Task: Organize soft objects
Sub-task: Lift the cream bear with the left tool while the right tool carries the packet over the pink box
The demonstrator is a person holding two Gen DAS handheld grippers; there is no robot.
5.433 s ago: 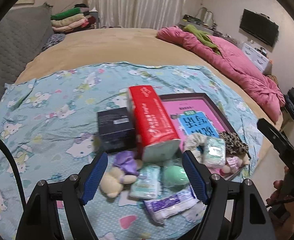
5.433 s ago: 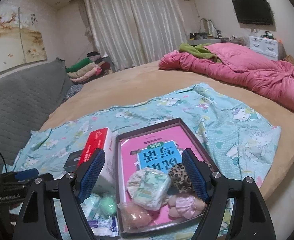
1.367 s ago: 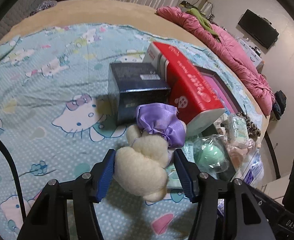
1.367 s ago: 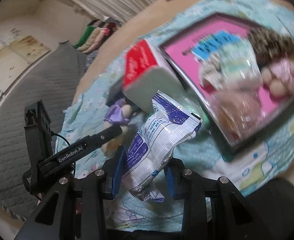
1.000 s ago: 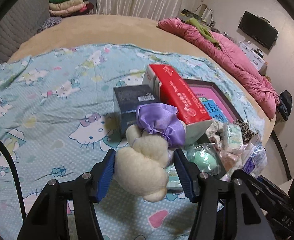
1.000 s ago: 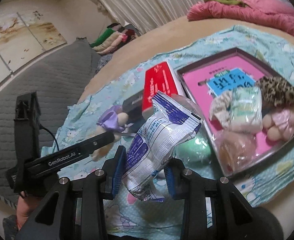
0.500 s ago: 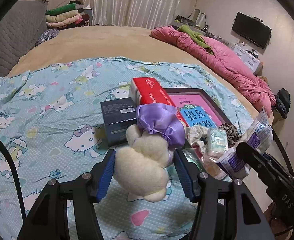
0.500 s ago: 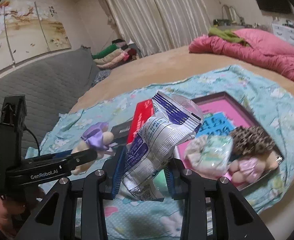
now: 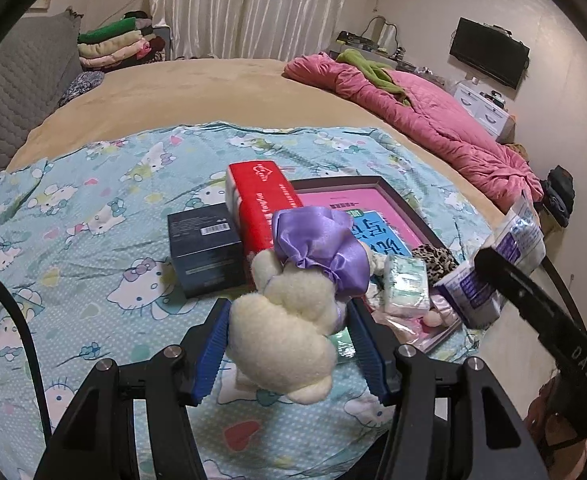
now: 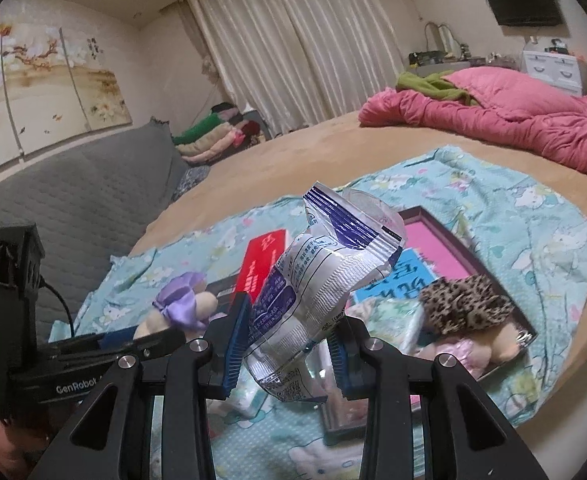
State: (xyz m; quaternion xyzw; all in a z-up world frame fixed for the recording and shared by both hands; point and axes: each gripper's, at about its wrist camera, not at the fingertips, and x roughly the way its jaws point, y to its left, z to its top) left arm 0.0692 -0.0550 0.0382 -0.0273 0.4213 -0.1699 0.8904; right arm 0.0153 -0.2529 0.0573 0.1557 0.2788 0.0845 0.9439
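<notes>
- The cream plush toy (image 9: 289, 328) with a purple satin bow is up off the bed — pinched at its body between the blue pads of the left gripper (image 9: 287, 344).
- The white-and-purple plastic packet (image 10: 317, 280) is clamped in the right gripper (image 10: 287, 344), its top sticking up above the jaws.
- Below both, on the cartoon-cat blanket (image 9: 93, 216), lies a dark-rimmed pink tray (image 9: 409, 212) holding a leopard-print item (image 10: 461, 304), a pale green pack (image 9: 407, 284) and a pink soft toy.
- A red tissue pack (image 9: 263, 200) and a dark box (image 9: 201, 248) sit just beside the tray.
</notes>
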